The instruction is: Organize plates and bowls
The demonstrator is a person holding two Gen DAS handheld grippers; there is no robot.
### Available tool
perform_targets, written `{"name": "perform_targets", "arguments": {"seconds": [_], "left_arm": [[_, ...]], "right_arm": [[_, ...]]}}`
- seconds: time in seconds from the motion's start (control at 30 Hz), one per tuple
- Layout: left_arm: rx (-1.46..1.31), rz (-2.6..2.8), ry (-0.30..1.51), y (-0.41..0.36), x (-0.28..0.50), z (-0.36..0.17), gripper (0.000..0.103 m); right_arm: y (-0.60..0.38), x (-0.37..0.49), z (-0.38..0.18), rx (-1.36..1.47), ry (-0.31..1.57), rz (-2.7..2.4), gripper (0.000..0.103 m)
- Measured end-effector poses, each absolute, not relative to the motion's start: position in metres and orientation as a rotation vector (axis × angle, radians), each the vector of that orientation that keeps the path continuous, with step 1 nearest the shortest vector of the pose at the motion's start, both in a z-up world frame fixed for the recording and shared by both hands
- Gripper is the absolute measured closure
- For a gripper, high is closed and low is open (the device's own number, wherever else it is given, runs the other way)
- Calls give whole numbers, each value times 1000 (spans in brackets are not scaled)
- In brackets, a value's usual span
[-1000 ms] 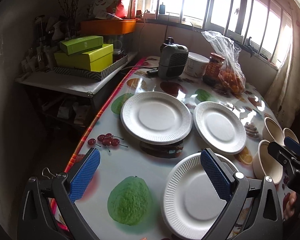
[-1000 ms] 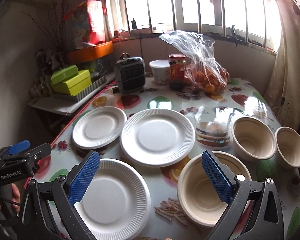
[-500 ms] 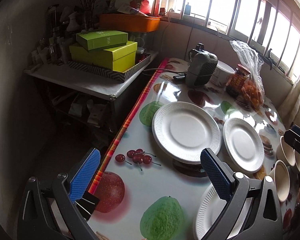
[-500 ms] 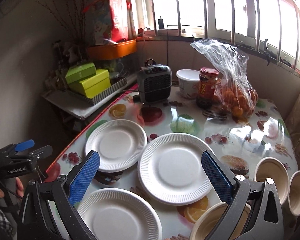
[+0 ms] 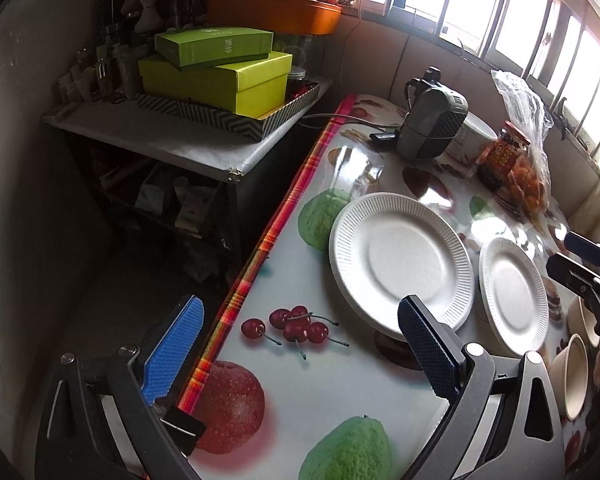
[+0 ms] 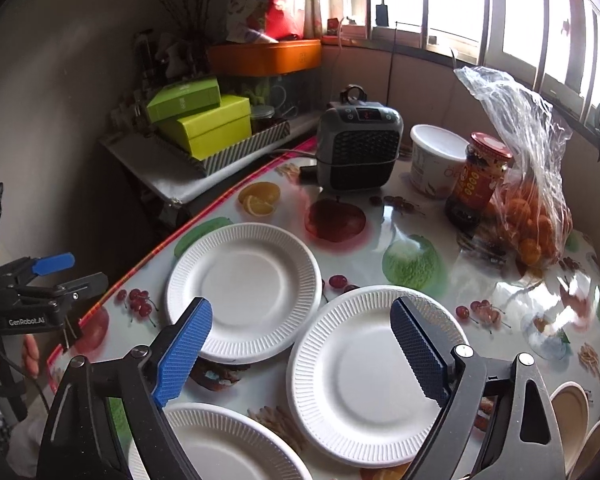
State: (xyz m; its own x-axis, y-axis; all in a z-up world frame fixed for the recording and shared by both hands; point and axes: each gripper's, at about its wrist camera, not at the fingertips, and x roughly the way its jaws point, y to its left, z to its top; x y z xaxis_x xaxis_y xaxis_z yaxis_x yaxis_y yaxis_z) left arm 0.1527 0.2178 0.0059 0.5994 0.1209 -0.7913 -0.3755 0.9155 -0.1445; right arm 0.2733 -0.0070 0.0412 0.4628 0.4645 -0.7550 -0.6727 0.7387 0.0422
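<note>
Three white paper plates lie on the fruit-print table. In the right wrist view one plate (image 6: 244, 288) is at the far left, one (image 6: 376, 376) is under my right finger, and one (image 6: 220, 444) is at the bottom edge. Two beige bowls (image 6: 572, 404) peek in at the bottom right. My right gripper (image 6: 300, 312) hovers above the plates; its jaws are closing with nothing between them. My left gripper (image 5: 300, 320) stands open over the table's left edge, near the far-left plate (image 5: 400, 260), with a second plate (image 5: 514, 290) and the bowls (image 5: 572, 376) to the right.
At the back stand a grey heater (image 6: 360, 148), a white tub (image 6: 436, 160), a red-lidded jar (image 6: 480, 176) and a bag of oranges (image 6: 532, 216). A side shelf with green boxes (image 5: 220, 76) is left of the table's striped edge (image 5: 268, 236).
Both grippers have moved left across the table. The bowls slid from under the right gripper to the right edge of its view, and its jaws have narrowed slightly. The near plate left the left view.
</note>
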Motion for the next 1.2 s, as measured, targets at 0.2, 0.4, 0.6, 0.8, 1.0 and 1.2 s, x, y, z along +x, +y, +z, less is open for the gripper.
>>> {"name": "perform_targets", "arguments": {"seconds": [0.2, 0.4, 0.6, 0.8, 1.0, 1.2], "left_arm": [[-344, 267, 933, 222, 172, -11, 11], [-337, 277, 937, 220, 187, -15, 13], [-352, 275, 971, 224, 199, -26, 13], [-352, 291, 992, 226, 206, -35, 13], [-401, 284, 1020, 230, 213, -45, 13], [-424, 266, 1022, 230, 217, -49, 22]], "right_arm": [[5, 303, 17, -306, 904, 688, 25], [17, 323, -3, -301, 951, 706, 31], [30, 337, -14, -336, 954, 720, 32], [38, 351, -30, -326, 1009, 742, 32], [45, 354, -38, -335, 1014, 754, 34], [46, 359, -45, -338, 1020, 749, 45]]}}
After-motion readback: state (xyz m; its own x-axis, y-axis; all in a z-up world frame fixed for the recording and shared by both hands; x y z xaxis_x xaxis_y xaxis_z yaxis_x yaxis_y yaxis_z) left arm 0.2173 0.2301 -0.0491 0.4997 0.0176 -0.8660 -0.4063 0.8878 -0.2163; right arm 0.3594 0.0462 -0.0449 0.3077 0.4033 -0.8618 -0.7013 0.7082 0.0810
